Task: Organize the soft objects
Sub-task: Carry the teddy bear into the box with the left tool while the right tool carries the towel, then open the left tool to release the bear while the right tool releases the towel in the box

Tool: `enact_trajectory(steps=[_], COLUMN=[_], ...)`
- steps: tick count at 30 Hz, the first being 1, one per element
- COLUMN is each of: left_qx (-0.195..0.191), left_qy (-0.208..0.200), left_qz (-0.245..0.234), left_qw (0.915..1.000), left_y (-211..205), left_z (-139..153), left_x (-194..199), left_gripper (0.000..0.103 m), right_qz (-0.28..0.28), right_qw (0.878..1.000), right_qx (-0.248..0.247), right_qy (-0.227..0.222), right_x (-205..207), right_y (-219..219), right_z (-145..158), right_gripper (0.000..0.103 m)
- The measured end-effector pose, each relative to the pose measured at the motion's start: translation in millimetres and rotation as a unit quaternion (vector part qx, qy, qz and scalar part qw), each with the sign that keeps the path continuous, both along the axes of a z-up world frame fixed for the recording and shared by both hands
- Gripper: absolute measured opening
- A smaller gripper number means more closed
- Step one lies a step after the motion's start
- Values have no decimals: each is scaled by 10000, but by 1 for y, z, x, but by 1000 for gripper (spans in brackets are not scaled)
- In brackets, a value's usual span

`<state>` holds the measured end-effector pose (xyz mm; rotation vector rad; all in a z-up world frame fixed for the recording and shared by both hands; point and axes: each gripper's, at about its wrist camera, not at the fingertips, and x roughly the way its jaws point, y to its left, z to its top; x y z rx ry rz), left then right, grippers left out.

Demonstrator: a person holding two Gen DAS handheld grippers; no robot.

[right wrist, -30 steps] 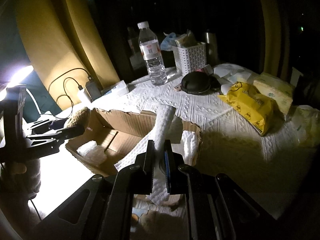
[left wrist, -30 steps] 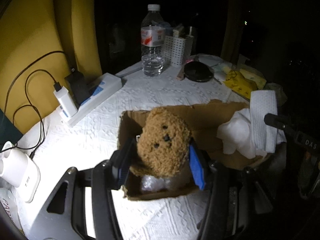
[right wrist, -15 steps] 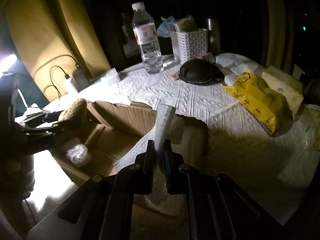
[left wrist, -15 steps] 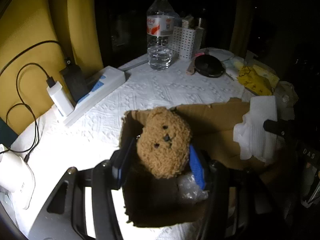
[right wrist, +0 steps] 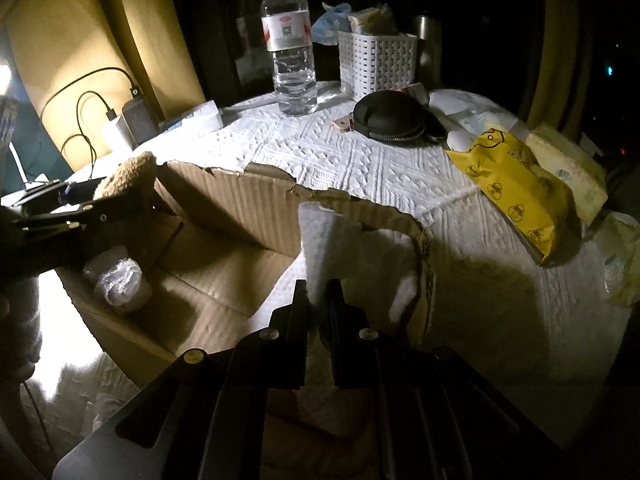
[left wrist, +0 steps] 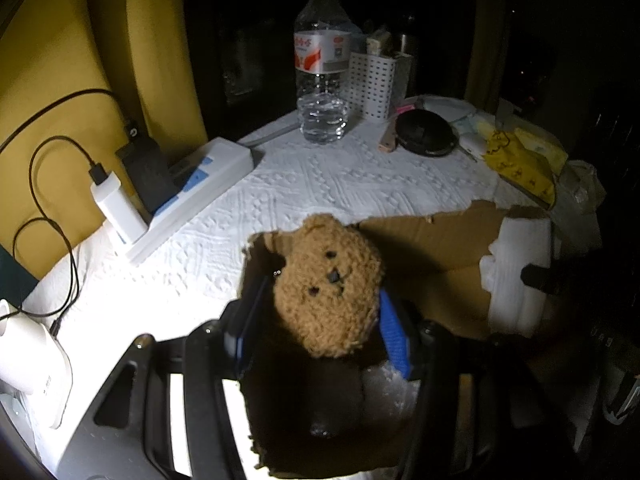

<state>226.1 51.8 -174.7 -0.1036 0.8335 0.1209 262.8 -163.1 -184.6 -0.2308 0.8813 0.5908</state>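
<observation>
A brown teddy bear (left wrist: 328, 288) hangs over the left end of an open cardboard box (left wrist: 432, 240), and my left gripper (left wrist: 320, 328) is shut on it with its blue pads at the bear's sides. From the right wrist view the bear (right wrist: 128, 176) and that gripper (right wrist: 80, 208) show at the box's (right wrist: 232, 204) left edge. My right gripper (right wrist: 318, 296) is shut on a folded white towel (right wrist: 344, 248), which rests inside the box's right end against its torn wall. That towel (left wrist: 516, 276) also shows in the left wrist view. A plastic-wrapped white bundle (right wrist: 118, 282) lies on the box floor below the bear.
On the white textured tablecloth behind the box stand a water bottle (left wrist: 322, 64), a white basket (left wrist: 372, 84) and a black round pouch (left wrist: 426, 134). A yellow packet (left wrist: 520, 164) lies at the right. A power strip with chargers (left wrist: 192, 184) lies at the left.
Both grippers have sunk toward the box: the bear now hangs lower over its left end, and the towel has gone down inside the right end. Both grips are unchanged.
</observation>
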Motion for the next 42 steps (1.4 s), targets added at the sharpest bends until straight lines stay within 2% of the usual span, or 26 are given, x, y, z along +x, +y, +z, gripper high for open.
enact_trajectory(steps=[5,11,13,15,22,28,42], left_qx=[49,87,27,45,72,72,56], left_qy=[56,86,66,52,-5,-54,-170], left_qz=[-6,-3,-28,-38,-50,-96,-175], left_qw=[10000,9999,10000,10000,10000,9999,9997], left_y=[-1,-2,-2,-2,-5,-9,-18], left_z=[0,1,2,3,9,13,24], left_x=[3,2,2,1,-2,-5,-16], left_gripper=[57,66,69,70,71,71,71], right_qz=[-11,-69,-38,19,57,25,-72], right_qw=[9999,9997,9999,9999,9998,9997,9998], right_qx=[-129,-216,-125,-73,-142,-120,-145], right_qy=[2,9,84,145,157,200,131], right_x=[0,-1,-1,-2,-8,-11,-24], right_y=[2,4,4,5,9,7,-4], right_z=[-1,-2,-2,-1,-1,2,18], right_gripper=[10,13,24,29,39,42,44])
